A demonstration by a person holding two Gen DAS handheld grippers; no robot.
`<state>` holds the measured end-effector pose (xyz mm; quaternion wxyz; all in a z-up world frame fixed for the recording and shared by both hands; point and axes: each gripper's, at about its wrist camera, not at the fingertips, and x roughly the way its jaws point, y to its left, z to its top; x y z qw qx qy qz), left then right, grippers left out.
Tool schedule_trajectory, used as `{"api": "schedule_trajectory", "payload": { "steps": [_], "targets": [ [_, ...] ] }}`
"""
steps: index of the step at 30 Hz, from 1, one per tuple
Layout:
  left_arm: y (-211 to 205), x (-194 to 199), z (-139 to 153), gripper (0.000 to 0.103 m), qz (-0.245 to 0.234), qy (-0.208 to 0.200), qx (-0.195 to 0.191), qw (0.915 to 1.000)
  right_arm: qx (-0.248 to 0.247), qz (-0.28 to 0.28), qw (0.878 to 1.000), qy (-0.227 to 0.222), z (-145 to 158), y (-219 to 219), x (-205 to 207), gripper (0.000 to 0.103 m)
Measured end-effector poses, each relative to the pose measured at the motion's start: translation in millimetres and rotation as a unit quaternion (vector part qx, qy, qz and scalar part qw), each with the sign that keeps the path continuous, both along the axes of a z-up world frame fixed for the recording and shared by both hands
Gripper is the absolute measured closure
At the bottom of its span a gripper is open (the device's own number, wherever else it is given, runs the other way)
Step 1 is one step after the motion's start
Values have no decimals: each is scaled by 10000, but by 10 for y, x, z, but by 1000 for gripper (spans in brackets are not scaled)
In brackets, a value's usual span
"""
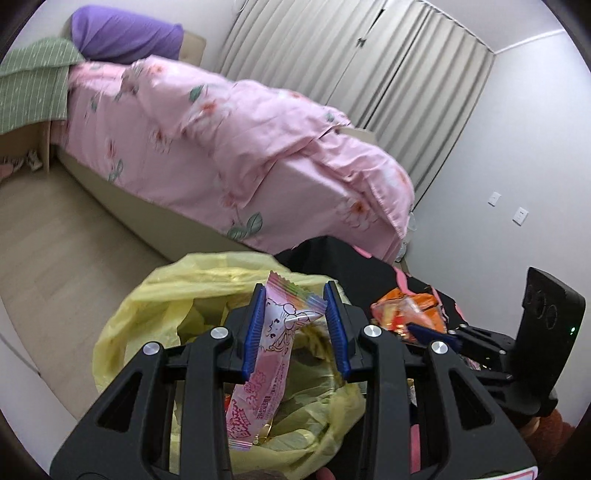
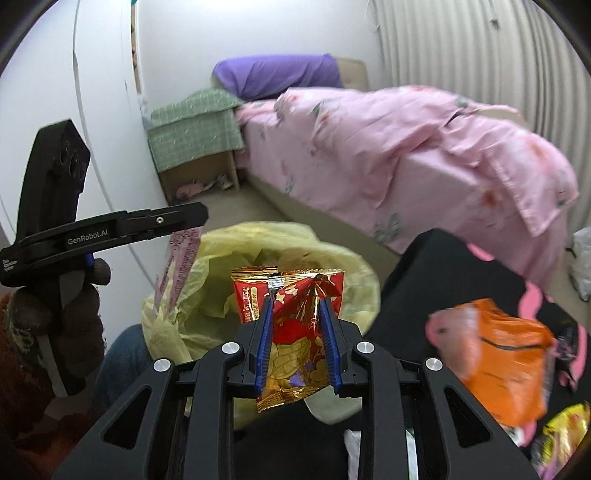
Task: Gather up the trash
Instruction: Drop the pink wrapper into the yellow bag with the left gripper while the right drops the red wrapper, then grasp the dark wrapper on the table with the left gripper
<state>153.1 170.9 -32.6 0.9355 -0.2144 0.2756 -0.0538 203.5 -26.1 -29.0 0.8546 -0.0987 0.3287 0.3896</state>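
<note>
Left tongs (image 1: 295, 295) spread apart; a pink snack wrapper (image 1: 266, 365) hangs between the blue pads, lying against the left pad (image 1: 255, 328) with a clear gap to the right pad. Whether it is pinched at all cannot be told from this view. The wrapper dangles over the mouth of the yellow trash bag (image 1: 155, 295), which sits on the floor beside the bed (image 1: 229, 147).

Right tongs (image 2: 297, 306) clenched on a red and gold snack packet (image 2: 295, 354); both blue pads press its sides, and the packet stands upright between them, creased at the top. It is held above the open yellow trash bag (image 2: 332, 258).

In the right wrist view the left tongs (image 2: 184, 218) appear at left, gripped by a hand (image 2: 77, 314), with the pink wrapper (image 2: 177, 266) hanging below the tips, motion-blurred.

On the black table (image 2: 443, 266) to the right: an orange wrapper (image 2: 506, 358), blurred, and a yellow packet (image 2: 565, 432) at the lower right edge. The orange wrapper (image 1: 410, 310) also shows in the left wrist view, just beyond the right tongs.

Background: pink floral duvet on the bed, purple pillow (image 1: 125, 33), green cloth over a nightstand (image 2: 195, 125), pleated curtains (image 1: 369, 62).
</note>
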Motion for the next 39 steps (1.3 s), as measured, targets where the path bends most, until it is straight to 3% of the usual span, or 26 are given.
{"api": "schedule_trajectory", "payload": {
  "steps": [9,10,12,15,16,18,27,36,39],
  "targets": [
    [190,169,-211,71,183,109,-299,9993,-262,141,9994,178,-276,258,195,78],
    [216,163,-229,68,195,125,-349,9991,-287,187,9992,195,-301,295,205,78],
    [277,150,-254,39,205,147,-496,9985,-312,222,9991,190,-324,343,202,76],
    [348,91,-229,30,358,107,-570,9977,-354,256,9988,198,-372,392,203,67],
    [355,62,-199,28,428,67,-494,9978,-335,278,9988,222,-387,393,198,61],
    [359,-1,-124,18,568,-53,-302,9979,-324,312,9987,234,-392,387,184,57],
    [297,-223,184,9,1006,-446,191,9937,-218,-108,9997,-20,-177,108,123,54],
    [-210,-156,208,10,545,-455,517,9961,-55,-1065,9942,-118,-17,-833,-84,51],
    [-465,-30,143,9,77,-243,441,9987,-48,-1435,9896,-127,-28,-1252,-177,46]
  ]
}}
